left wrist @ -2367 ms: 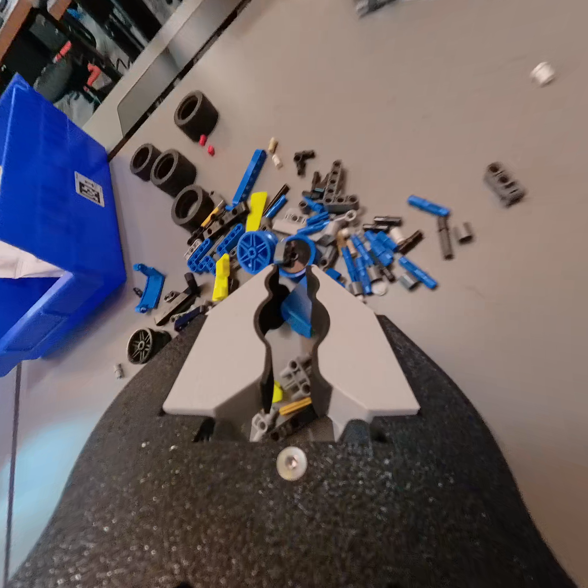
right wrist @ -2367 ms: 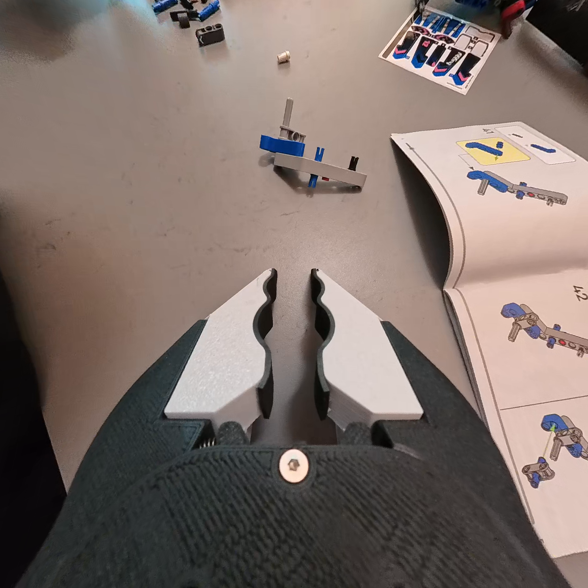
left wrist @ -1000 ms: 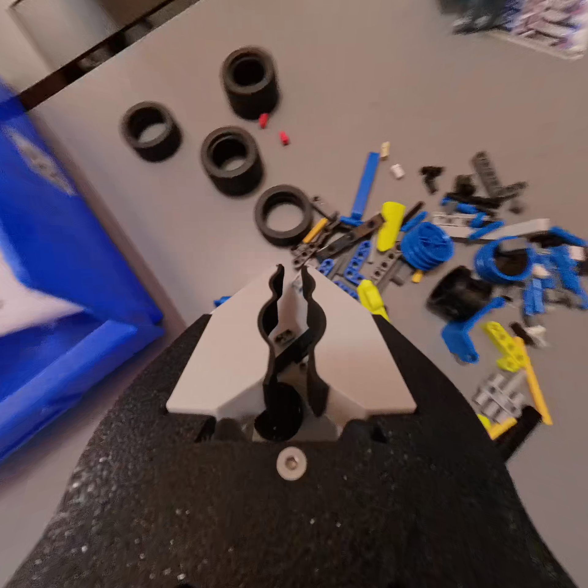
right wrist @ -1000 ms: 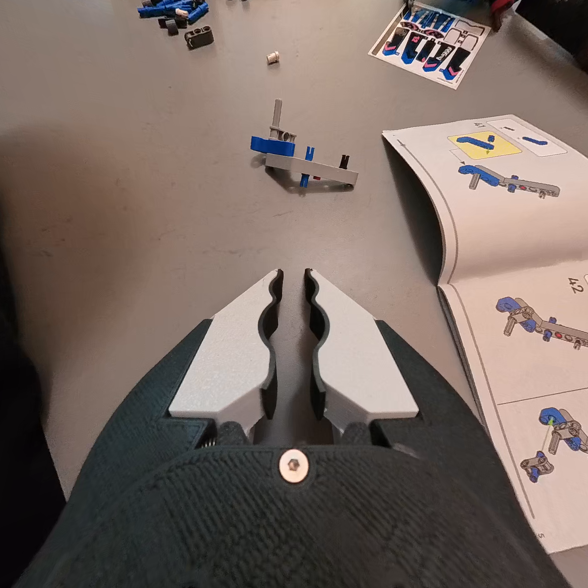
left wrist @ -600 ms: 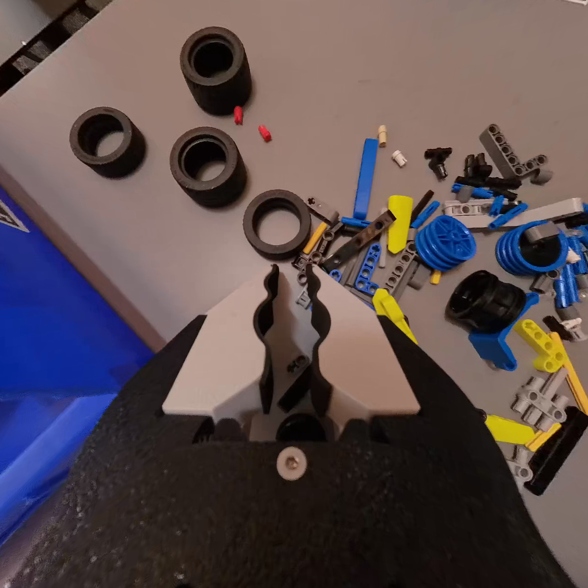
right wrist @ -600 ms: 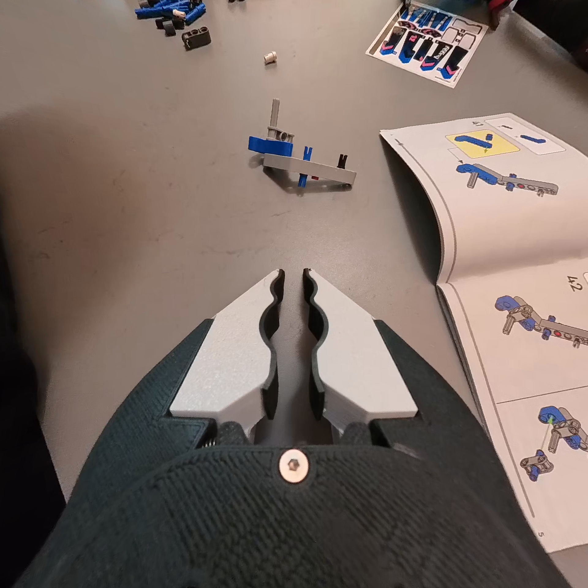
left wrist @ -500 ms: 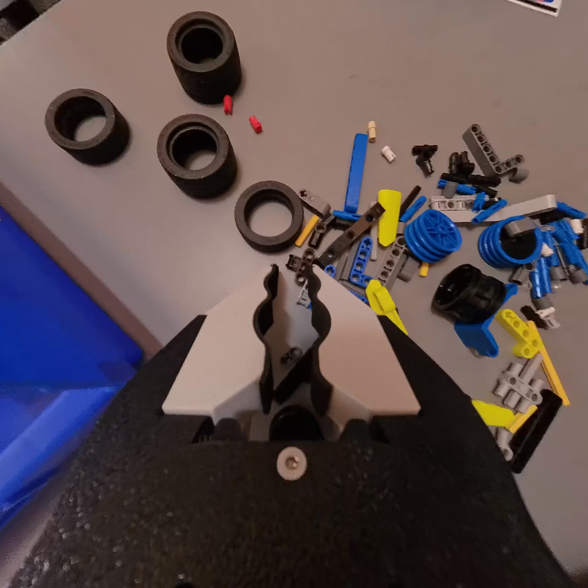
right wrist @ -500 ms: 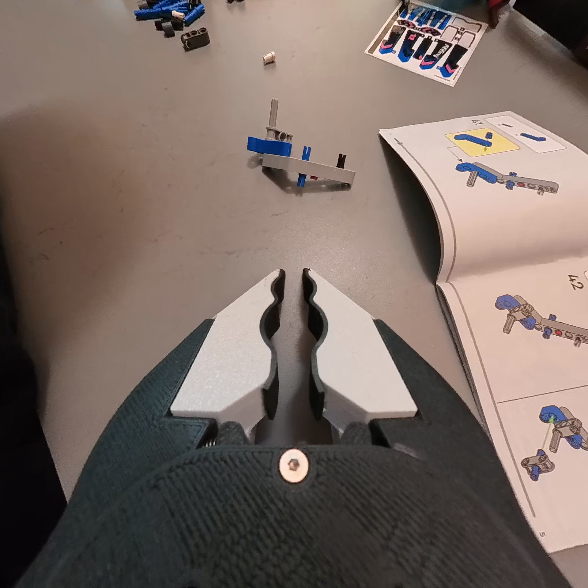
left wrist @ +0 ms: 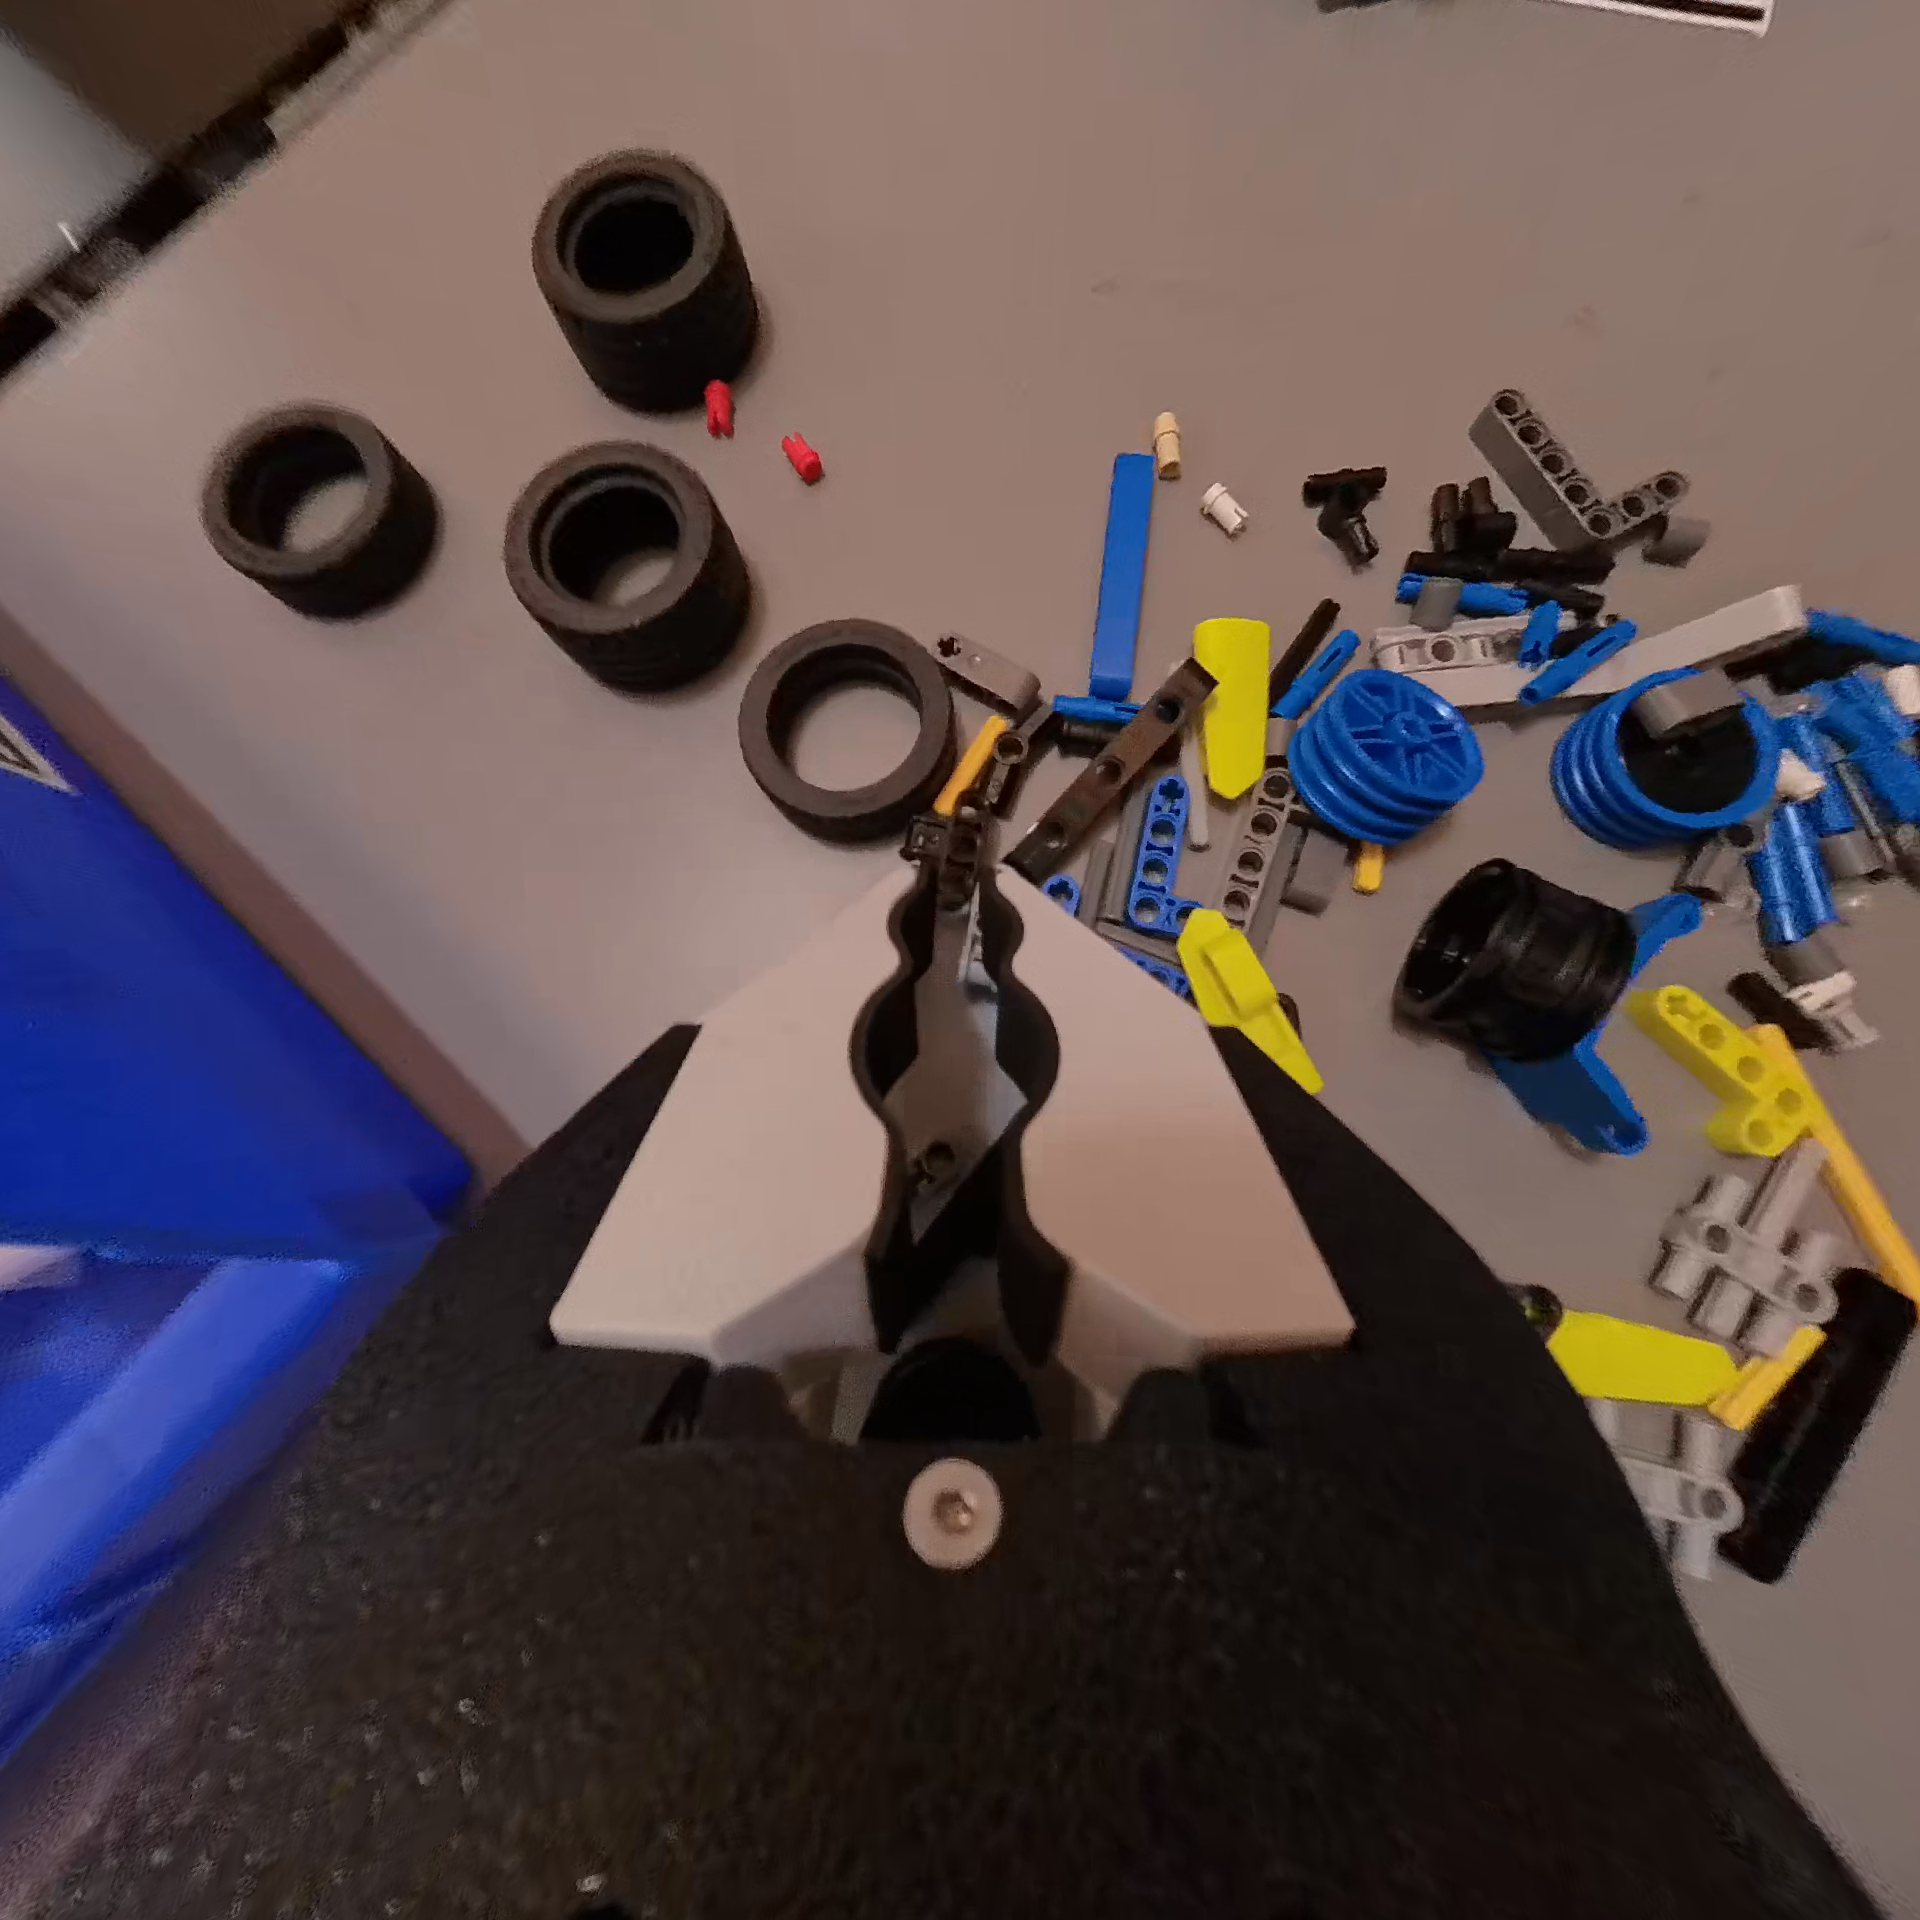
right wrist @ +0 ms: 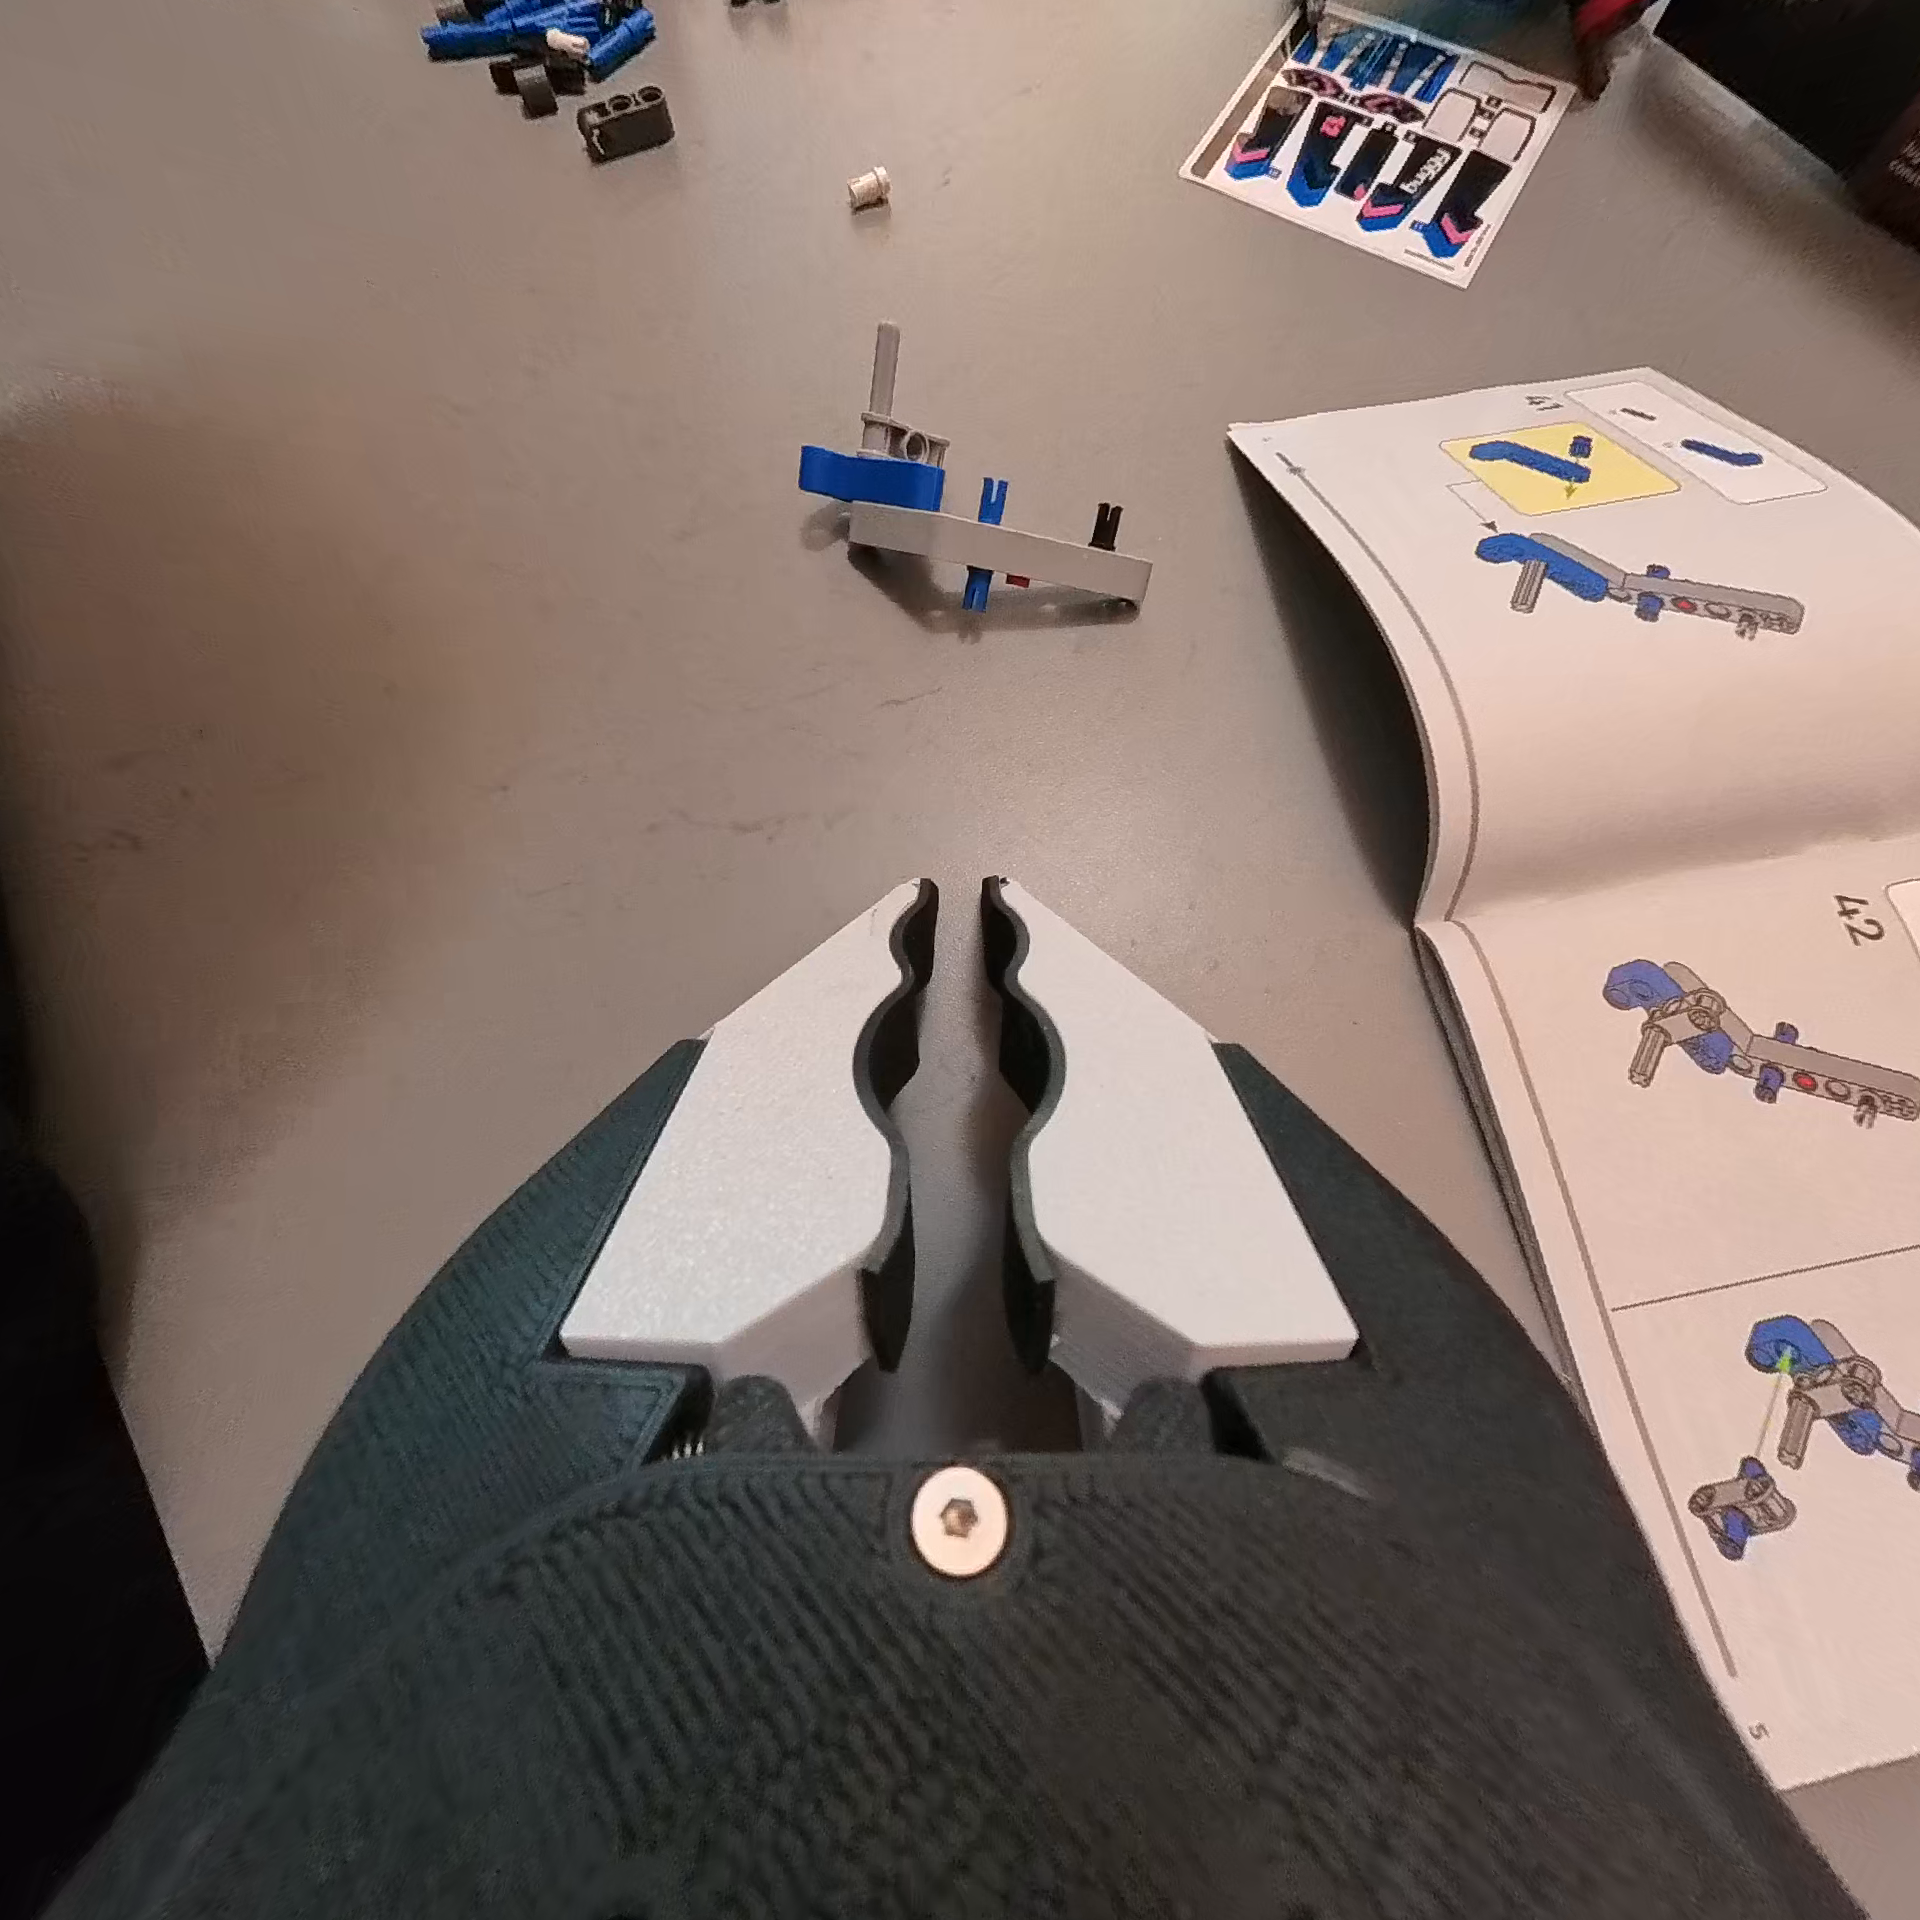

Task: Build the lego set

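Left hand-held gripper clamped small black connector beside loose-parts pile (grey desk). Right hand-held gripper empty, jaws slightly parted, facing partial assembly.

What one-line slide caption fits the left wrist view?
Left gripper closing on a small black connector beside four black tyres and scattered loose pieces.

Grey fingers, black textured housings

Workshop-like room: grey worktable beside a blue storage bin.
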Available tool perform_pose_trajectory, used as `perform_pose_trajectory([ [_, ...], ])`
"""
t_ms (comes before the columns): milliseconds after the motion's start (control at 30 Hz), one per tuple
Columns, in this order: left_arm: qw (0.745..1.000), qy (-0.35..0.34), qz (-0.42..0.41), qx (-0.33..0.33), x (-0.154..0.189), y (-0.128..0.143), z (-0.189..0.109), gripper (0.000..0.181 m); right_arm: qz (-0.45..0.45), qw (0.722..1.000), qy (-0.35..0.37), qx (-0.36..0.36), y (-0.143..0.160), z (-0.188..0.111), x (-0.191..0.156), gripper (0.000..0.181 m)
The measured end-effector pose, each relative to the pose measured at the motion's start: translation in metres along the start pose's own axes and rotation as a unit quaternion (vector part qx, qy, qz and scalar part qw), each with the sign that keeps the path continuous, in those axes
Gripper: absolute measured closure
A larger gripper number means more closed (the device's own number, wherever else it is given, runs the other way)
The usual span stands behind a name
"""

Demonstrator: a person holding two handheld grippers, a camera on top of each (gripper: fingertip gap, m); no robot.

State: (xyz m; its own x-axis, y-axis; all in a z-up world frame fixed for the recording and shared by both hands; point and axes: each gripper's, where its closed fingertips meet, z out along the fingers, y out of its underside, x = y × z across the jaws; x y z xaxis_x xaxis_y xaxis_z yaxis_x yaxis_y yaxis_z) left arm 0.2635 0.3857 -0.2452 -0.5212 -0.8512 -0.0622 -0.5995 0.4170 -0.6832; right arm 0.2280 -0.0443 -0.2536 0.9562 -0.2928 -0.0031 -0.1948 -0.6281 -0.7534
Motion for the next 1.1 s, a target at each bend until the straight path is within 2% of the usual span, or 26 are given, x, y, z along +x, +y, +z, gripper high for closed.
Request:
perform_pose_trajectory([
  [200,0.995,-0.045,0.069,0.057,0.011,-0.029,-0.012,0.176,0.009,1.0,-0.004,0.0,0.0,0.0,0.001,0.175],
  [367,0.991,-0.063,0.094,0.073,0.024,-0.048,-0.018,0.176,0.005,1.0,-0.001,0.0,0.0,0.0,0.001,0.175],
  [733,0.99,-0.069,0.097,0.073,0.045,-0.054,-0.02,0.177,0.006,1.0,-0.001,0.0,0.0,0.0,0.001,0.176],
  [833,0.992,-0.103,0.044,0.061,0.03,-0.044,-0.024,0.176,0.006,1.0,-0.002,0.0,0.0,0.0,0.001,0.175],
  [933,0.986,-0.144,-0.071,0.049,0.004,-0.022,-0.035,0.176,0.003,1.0,-0.001,0.0,0.0,0.0,0.0,0.175],
  [1000,0.98,-0.138,-0.138,0.046,-0.004,-0.008,-0.039,0.176,-0.002,1.0,0.003,0.0,0.0,0.0,0.0,0.175],
  [1100,0.98,-0.116,-0.159,0.035,0.001,0.007,-0.04,0.177,0.001,1.0,0.001,0.0,0.0,0.0,0.0,0.175],
])
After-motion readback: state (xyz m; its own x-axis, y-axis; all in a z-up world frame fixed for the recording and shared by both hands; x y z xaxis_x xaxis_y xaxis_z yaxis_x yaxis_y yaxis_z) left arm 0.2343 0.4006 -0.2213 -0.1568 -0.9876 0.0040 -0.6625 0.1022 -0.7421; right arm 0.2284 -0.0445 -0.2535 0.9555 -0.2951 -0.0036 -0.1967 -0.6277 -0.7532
